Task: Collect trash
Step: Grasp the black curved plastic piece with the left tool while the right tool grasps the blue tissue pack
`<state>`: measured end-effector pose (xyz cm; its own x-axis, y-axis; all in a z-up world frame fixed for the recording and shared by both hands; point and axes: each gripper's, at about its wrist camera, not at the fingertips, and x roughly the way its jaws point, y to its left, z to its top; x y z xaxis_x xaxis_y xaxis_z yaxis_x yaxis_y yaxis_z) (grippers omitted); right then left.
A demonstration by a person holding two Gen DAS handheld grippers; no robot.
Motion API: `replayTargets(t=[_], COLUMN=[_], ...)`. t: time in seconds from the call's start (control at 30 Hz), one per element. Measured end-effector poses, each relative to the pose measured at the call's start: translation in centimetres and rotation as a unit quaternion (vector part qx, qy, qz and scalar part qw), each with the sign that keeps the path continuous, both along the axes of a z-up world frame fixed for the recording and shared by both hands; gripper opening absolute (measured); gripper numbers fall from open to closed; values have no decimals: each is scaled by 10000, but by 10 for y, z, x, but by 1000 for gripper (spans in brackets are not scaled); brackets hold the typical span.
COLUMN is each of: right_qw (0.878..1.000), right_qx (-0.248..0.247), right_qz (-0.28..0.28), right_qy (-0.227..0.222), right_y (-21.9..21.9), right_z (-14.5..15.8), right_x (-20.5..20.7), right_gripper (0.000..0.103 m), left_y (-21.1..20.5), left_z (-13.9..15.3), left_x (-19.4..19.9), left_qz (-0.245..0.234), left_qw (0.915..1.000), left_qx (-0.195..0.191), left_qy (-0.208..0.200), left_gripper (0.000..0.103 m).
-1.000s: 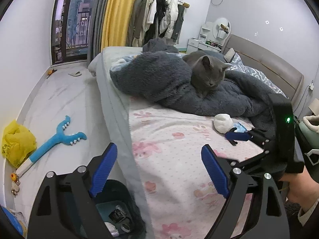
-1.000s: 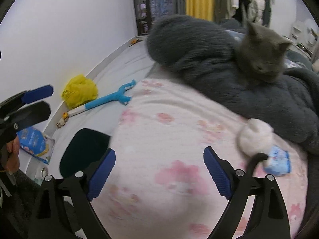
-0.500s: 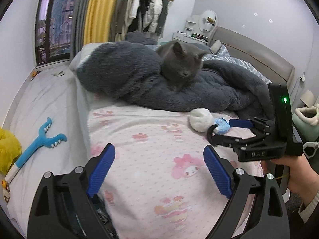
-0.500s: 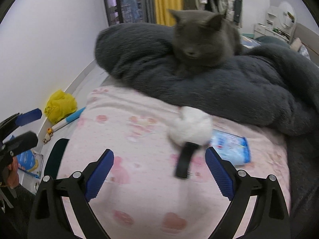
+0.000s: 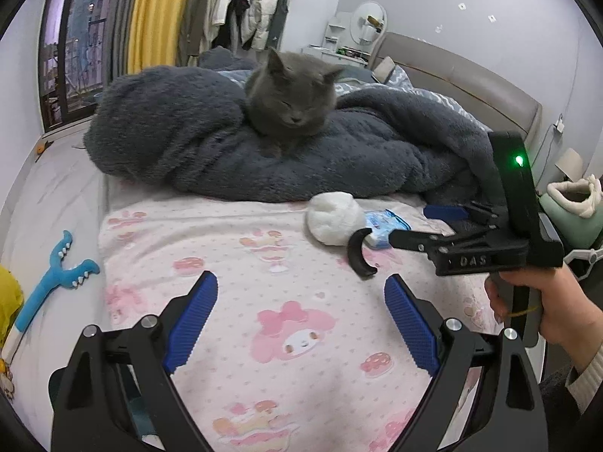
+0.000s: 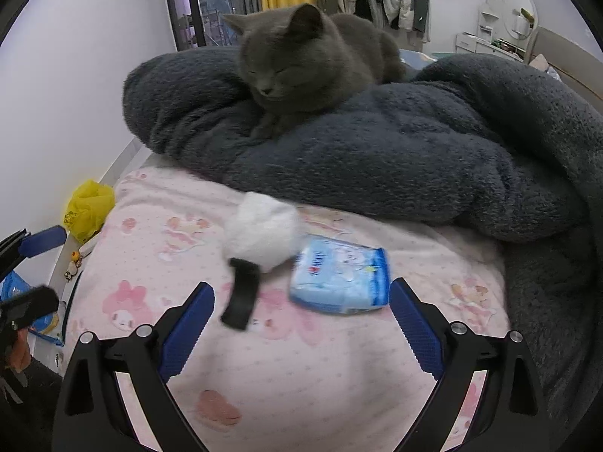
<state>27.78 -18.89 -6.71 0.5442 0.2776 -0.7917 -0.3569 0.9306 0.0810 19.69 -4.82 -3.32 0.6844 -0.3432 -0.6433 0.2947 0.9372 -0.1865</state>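
Hovering low over the pink sheet [image 6: 301, 388] with the right gripper [image 6: 301, 297], fingers spread wide and gripping nothing. Holding the left gripper [image 5: 301, 297] just as wide and just as empty, a little back from the trash.

Looking at two pieces lying on the sheet, close under the edge of the grey blanket [image 6: 414, 158]: a white wad [image 6: 260, 233] and, touching or all but touching it on its right, a blue packet [image 6: 341, 282]. Both sitting straight ahead of the right fingers, the packet nearer the right pad. Noting a black curved strip [image 6: 241, 295] just in front of the wad, without being able to tell whether lying loose or belonging to the rig.

Judging the wad as light, soft, crushable tissue, probably squashing under the pads rather than slipping, so taking it across the middle with a full close. Judging the packet as flat, thin, glossy film — likely slippery and limp, sagging if pinched at a corner. Better taking hold across a short edge or the crimped seam, pressing one pad down into the soft bedding to get beneath.

Expecting the mattress to give, so going in low. Minding the grey cat [image 6: 301, 60] resting with eyes shut on the blanket behind — apart from the trash, but near enough to startle.
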Motion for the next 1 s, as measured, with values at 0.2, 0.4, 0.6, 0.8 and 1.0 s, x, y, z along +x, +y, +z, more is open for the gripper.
replayTargets(t=[0.2, 0.4, 0.6, 0.8, 1.0], right_qw=[9999, 9997, 9990, 9989, 9990], right_qx=[5, 21, 141, 298, 302], right_qz=[-87, -71, -147, -65, -100], right_qy=[127, 219, 400, 348, 324], right_y=[-10, -14, -22, -20, -24], right_z=[-16, -29, -49, -52, -51], right_x=[12, 20, 33, 39, 46], right_gripper=[95, 95, 95, 97, 77], left_y=[-22, -45, -61, -73, -83], left_z=[-11, -21, -31, -41, -50], left_x=[11, 19, 28, 38, 48], left_qz=[-167, -407, -551, -625, -632], left_qw=[9998, 9989, 9979, 9967, 9962], left_qx=[55, 128, 178, 246, 248], left_qy=[114, 195, 304, 459, 550], left_gripper=[92, 92, 89, 82, 77])
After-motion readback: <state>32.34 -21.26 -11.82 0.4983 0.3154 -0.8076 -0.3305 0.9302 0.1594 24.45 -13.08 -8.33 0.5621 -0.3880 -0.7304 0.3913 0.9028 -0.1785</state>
